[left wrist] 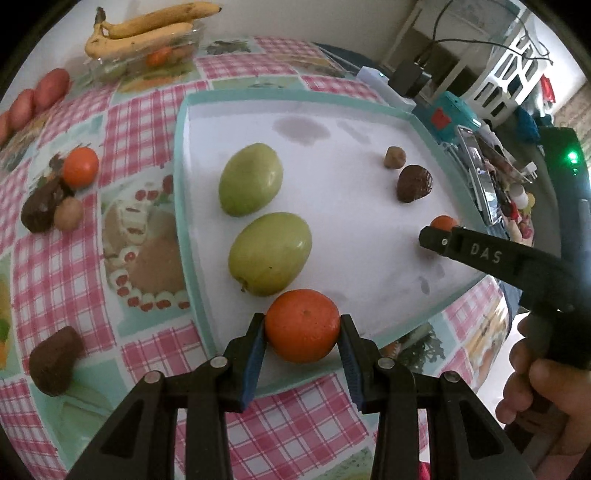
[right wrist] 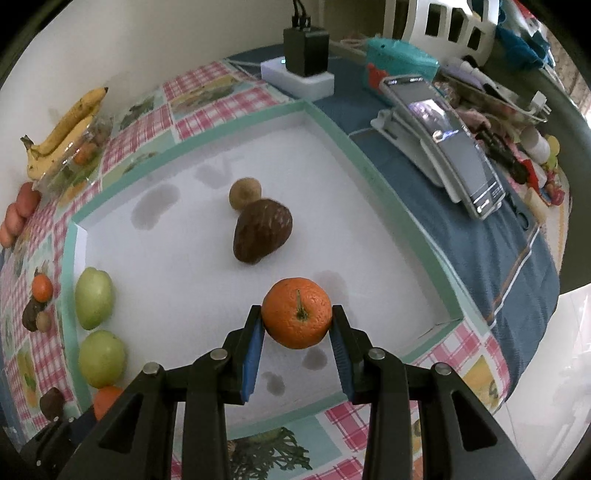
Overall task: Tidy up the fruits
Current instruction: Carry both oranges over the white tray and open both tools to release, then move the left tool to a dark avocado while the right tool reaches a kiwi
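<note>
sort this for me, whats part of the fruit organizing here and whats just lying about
Part of the job:
- left gripper shut on an orange
- right gripper shut on another orange
- white tray
- two green fruits
- dark brown fruit, small tan fruit
- bananas

Just lying about:
- phone on a stand
- black charger
- checked tablecloth

The only text that can be read is "DAS", in pale capital letters on the side of the black right gripper (left wrist: 439, 232), seen in the left wrist view. The phone (right wrist: 454, 155) on its stand has a lit screen, but what it shows is too blurred to read.
</note>
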`<action>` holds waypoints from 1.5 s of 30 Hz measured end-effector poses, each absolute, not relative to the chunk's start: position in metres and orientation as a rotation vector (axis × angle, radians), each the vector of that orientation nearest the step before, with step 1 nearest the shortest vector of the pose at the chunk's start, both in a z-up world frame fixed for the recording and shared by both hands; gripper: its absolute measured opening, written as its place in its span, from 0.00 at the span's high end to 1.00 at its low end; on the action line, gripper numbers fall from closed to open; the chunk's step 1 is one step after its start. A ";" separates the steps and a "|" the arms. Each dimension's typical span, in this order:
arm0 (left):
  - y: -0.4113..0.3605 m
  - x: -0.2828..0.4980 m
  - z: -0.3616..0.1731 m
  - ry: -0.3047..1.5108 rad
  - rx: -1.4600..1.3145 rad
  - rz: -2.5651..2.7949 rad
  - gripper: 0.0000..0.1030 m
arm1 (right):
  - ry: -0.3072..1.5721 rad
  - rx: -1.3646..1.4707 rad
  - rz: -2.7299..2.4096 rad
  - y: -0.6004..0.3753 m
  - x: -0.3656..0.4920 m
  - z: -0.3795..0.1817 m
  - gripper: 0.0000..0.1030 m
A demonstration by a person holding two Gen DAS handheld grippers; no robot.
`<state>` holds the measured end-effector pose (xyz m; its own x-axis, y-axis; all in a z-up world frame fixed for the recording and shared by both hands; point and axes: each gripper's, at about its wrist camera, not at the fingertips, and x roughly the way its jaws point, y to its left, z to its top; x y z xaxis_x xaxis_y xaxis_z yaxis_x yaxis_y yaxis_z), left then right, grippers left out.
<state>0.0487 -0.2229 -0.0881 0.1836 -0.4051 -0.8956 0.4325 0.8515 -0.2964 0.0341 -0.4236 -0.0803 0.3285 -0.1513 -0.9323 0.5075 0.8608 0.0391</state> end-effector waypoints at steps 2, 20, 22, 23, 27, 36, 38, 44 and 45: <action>-0.224 0.049 -0.088 1.253 0.031 -0.590 0.60 | 1.175 0.359 -0.437 -0.424 0.034 -0.084 0.64; -0.225 0.050 -0.088 1.259 0.047 -0.589 0.56 | 1.196 0.297 -0.435 -0.414 0.043 -0.093 0.43; -0.225 0.049 -0.086 1.254 0.046 -0.603 0.50 | 1.194 0.297 -0.441 -0.414 0.043 -0.093 0.42; -0.225 0.048 -0.084 1.251 0.044 -0.613 0.43 | 1.193 0.293 -0.445 -0.414 0.043 -0.093 0.39; -0.225 0.044 -0.069 1.206 0.073 -0.637 0.35 | 1.165 0.285 -0.447 -0.413 0.041 -0.089 0.32; -0.186 0.057 -0.049 1.121 0.086 -0.458 0.03 | 1.089 0.306 -0.476 -0.421 0.037 -0.074 0.29; -0.168 0.065 -0.046 1.100 0.050 -0.391 0.00 | 1.090 0.307 -0.476 -0.422 0.037 -0.077 0.29; -0.110 0.084 -0.032 1.045 -0.078 -0.254 0.00 | 1.084 0.290 -0.464 -0.419 0.035 -0.074 0.13; -0.098 0.087 -0.031 1.036 -0.090 -0.225 0.00 | 1.081 0.290 -0.461 -0.419 0.036 -0.074 0.13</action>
<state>0.0869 -0.0985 -0.0305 0.4891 -0.2269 -0.8422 0.1426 0.9734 -0.1794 0.0356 -0.4187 -0.0741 0.3896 -0.2176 -0.8949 0.4950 0.8689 0.0042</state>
